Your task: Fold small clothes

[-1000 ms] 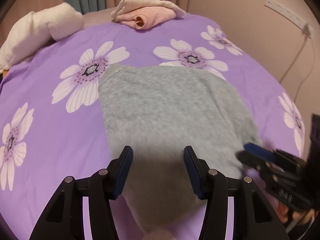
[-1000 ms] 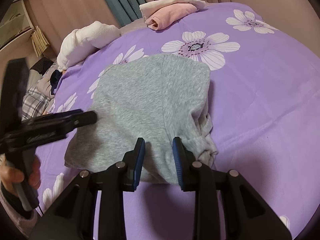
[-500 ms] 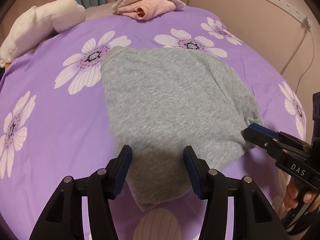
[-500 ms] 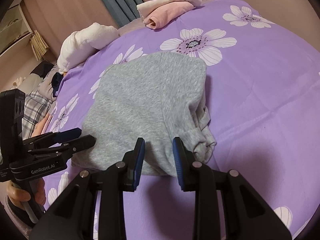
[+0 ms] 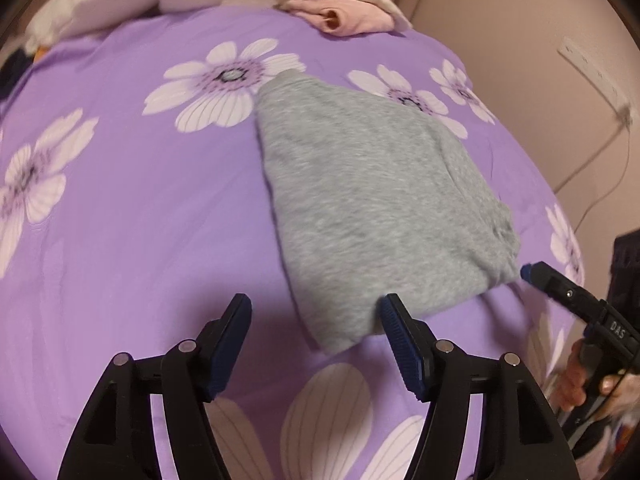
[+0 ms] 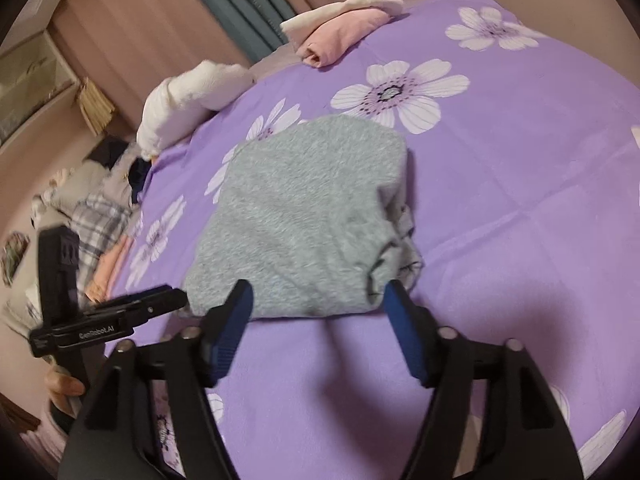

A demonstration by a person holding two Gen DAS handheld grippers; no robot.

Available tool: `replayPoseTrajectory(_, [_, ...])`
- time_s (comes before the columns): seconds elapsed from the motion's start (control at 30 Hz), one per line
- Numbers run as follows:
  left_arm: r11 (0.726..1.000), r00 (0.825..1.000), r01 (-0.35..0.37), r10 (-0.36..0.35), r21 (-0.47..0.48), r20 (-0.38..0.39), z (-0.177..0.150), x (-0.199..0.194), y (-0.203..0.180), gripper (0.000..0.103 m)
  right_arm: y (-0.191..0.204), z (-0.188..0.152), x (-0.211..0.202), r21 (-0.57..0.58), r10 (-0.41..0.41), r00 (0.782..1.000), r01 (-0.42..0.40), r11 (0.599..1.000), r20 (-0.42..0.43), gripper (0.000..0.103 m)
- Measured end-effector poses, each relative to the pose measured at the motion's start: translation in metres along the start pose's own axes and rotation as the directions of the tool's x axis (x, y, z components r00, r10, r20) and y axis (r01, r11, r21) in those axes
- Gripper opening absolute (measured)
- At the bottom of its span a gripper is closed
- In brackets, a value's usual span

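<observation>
Now both tools are standing open at the near edge of a folded grey garment.
Left tool (image 5: 314, 316) and right tool (image 6: 316, 302) have just been widening, gripping nothing; the grey garment (image 5: 372, 200) is lying on the purple flowered bedspread (image 5: 140, 220) just ahead of their blue pads, a pink folded pile (image 6: 340, 38) sitting well beyond.
</observation>
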State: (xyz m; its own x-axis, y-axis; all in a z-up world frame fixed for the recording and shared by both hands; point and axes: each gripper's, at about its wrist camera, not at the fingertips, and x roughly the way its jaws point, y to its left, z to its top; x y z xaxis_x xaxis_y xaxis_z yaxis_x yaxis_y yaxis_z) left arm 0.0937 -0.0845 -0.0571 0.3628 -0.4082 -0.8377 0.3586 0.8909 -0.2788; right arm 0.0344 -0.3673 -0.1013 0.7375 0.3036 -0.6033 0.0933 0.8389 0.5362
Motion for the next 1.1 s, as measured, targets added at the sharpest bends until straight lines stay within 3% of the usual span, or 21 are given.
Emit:
replayPoseTrajectory(0.13, [0.990,0.995,0.096,-0.100,-0.105,-0.033,0.007,0.011,0.014,0.067,-0.032,0.004,0.010,0.177,0.055,0.998,-0.050,0.983,-0.020,0.072])
replayPoseTrajectory(0.27, [0.982,0.991,0.127,-0.132,-0.143,-0.025,0.016,0.018,0.016,0.069,-0.042,0.007,0.017,0.229,0.079,0.997,-0.071,0.971,-0.026,0.072])
replayPoseTrajectory(0.6, [0.977,0.989,0.137,-0.145,-0.163,-0.032,0.046,0.042,0.007,0.070,-0.040,0.033,0.044,0.198,0.092,0.994,-0.081,0.977,-0.050,0.072])
replayPoseTrajectory(1.1, [0.976,0.986,0.149,-0.159,-0.161,-0.052,0.057,0.064,0.008,0.073,-0.043,0.047,0.065,0.153,0.132,0.987,-0.118,0.981,-0.088,0.072])
